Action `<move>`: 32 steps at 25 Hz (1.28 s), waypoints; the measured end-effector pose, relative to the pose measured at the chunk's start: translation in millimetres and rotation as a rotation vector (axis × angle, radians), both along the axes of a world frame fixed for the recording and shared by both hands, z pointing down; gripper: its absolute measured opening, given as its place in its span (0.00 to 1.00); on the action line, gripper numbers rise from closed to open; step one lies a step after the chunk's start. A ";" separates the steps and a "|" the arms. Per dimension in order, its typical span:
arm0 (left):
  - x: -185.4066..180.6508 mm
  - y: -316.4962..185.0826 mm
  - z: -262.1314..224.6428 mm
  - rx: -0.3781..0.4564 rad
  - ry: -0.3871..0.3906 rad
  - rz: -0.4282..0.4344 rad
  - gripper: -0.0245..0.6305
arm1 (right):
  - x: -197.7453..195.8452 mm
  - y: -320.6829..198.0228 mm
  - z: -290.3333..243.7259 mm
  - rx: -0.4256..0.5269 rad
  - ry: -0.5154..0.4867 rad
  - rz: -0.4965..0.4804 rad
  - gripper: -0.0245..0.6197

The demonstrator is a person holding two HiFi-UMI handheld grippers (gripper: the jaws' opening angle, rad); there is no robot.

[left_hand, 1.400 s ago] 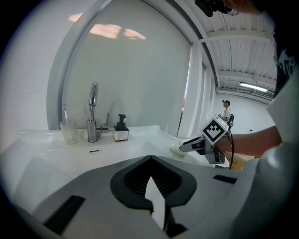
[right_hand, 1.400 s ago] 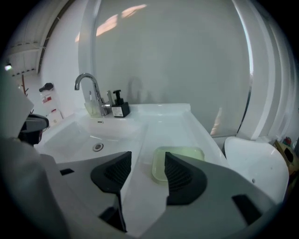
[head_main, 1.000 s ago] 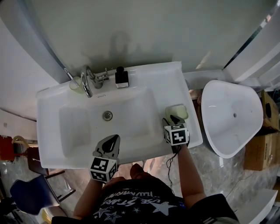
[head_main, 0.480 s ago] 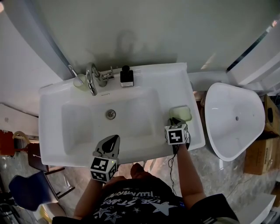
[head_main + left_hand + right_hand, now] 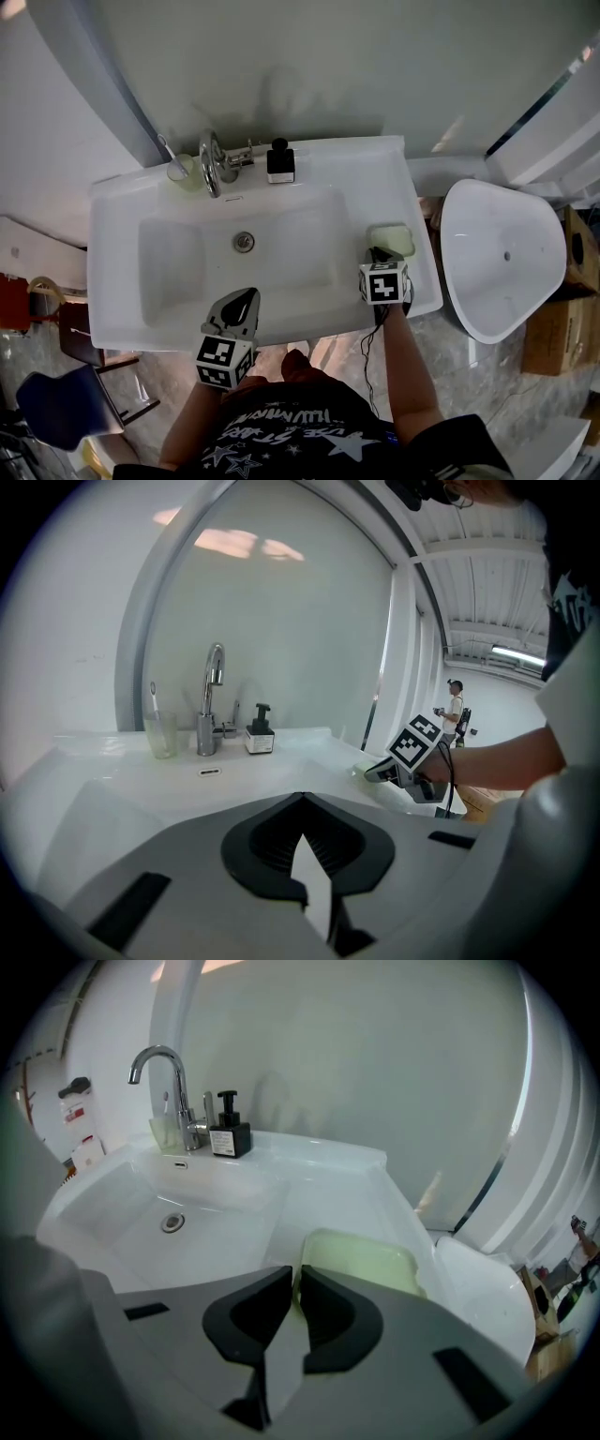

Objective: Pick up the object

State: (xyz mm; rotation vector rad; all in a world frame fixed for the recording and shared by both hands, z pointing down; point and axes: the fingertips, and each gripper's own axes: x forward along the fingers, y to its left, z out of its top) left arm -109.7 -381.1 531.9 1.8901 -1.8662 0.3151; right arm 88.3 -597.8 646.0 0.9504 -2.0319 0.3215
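A pale green soap dish (image 5: 394,238) (image 5: 367,1262) lies on the right ledge of the white sink (image 5: 112,281). My right gripper (image 5: 377,253) (image 5: 295,1274) is at the dish's near edge. Its jaws are closing, and the thin green rim sits pinched in the narrow gap between the dark pads. My left gripper (image 5: 247,300) (image 5: 302,799) hovers over the sink's front edge with its tips together and nothing in them. In the left gripper view the right gripper (image 5: 375,772) shows at the right, over the ledge.
At the back of the sink stand a chrome faucet (image 5: 214,161), a cup with a toothbrush (image 5: 183,172) and a black soap dispenser (image 5: 280,163). A white basin (image 5: 502,258) sits to the right of the sink, with a cardboard box (image 5: 553,328) beyond it. A blue chair (image 5: 52,412) is at lower left.
The head view has drifted, so the sink sits a little further right in the picture. The right gripper stays at the dish's near edge. The left gripper has not moved.
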 end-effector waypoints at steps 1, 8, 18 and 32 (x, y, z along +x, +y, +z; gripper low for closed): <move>-2.2 3.8 -0.9 0.001 0.001 -0.001 0.06 | -0.6 1.9 -4.8 0.008 -0.003 0.004 0.10; -13.1 30.7 -9.7 0.022 0.018 0.022 0.06 | -4.0 26.2 -49.8 0.090 -0.039 0.036 0.10; -30.4 94.8 -30.7 0.063 0.026 0.113 0.06 | -4.5 107.1 -108.0 0.189 -0.097 0.115 0.10; -62.6 238.6 -41.7 0.124 0.016 0.203 0.06 | -22.3 284.1 -141.1 0.268 -0.159 0.202 0.09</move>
